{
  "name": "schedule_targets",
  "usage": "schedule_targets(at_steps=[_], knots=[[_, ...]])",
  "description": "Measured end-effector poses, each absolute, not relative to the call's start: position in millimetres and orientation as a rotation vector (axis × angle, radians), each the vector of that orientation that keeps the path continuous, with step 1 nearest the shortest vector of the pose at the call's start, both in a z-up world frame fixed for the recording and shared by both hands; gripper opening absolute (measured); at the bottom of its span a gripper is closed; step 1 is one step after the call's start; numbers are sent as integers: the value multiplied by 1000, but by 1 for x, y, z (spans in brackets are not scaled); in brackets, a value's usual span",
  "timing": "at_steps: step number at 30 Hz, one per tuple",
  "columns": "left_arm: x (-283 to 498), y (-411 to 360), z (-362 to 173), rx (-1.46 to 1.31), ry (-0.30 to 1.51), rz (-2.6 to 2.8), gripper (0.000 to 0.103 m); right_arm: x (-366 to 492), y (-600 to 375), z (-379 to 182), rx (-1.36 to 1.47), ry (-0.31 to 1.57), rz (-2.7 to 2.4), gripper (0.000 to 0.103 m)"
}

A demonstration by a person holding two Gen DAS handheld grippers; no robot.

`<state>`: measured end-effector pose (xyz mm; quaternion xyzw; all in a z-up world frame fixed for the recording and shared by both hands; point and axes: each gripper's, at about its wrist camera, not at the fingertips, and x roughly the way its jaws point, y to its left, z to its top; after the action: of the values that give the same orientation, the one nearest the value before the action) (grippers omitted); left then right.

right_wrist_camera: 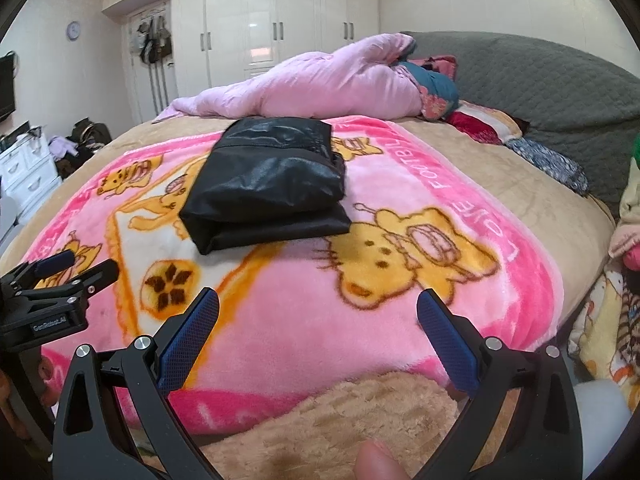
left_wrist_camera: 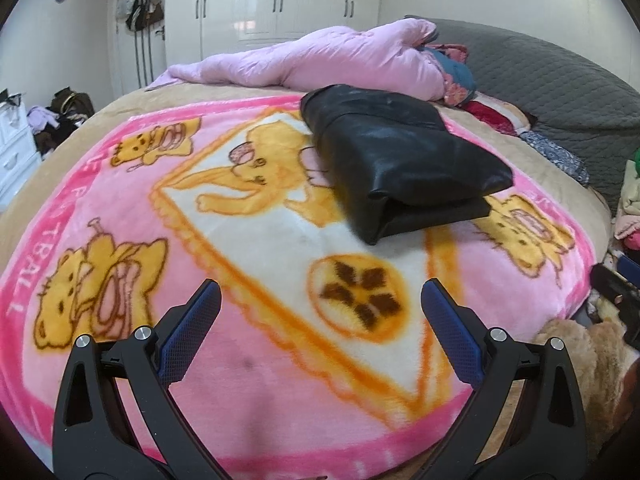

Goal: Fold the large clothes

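From my left wrist camera, the left gripper (left_wrist_camera: 320,300) has its jaws spread wide and holds nothing, hovering over the pink cartoon blanket (left_wrist_camera: 248,248). The folded black garment (left_wrist_camera: 396,160) lies ahead of the fingers and a little to the right, well apart from them, resting flat on the blanket. Beyond it a lilac quilt (left_wrist_camera: 320,64) is bunched across the far side of the bed. From my right wrist camera, the right gripper (right_wrist_camera: 318,300) is likewise spread and empty above the blanket's near edge. The garment sits ahead and slightly left of its fingers, clear of both. Off to the left I see the left gripper, not touching the garment.
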<state>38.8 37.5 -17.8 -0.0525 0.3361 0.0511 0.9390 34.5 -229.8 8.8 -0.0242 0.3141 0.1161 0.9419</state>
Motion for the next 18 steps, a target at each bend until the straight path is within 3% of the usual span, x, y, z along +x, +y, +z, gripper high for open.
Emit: schedule_targets(at_steps=[5,9,18], knots=[[47,86,-23,-166,688,203,94,34,-270,3,-1,658,81,99],[67,181,-22,-213,722,364,94,29,-354,-7,110,674,-168,99],[118,440,-19,-243,784,874,94,-48,-650,-92,489,816,-1062,99]])
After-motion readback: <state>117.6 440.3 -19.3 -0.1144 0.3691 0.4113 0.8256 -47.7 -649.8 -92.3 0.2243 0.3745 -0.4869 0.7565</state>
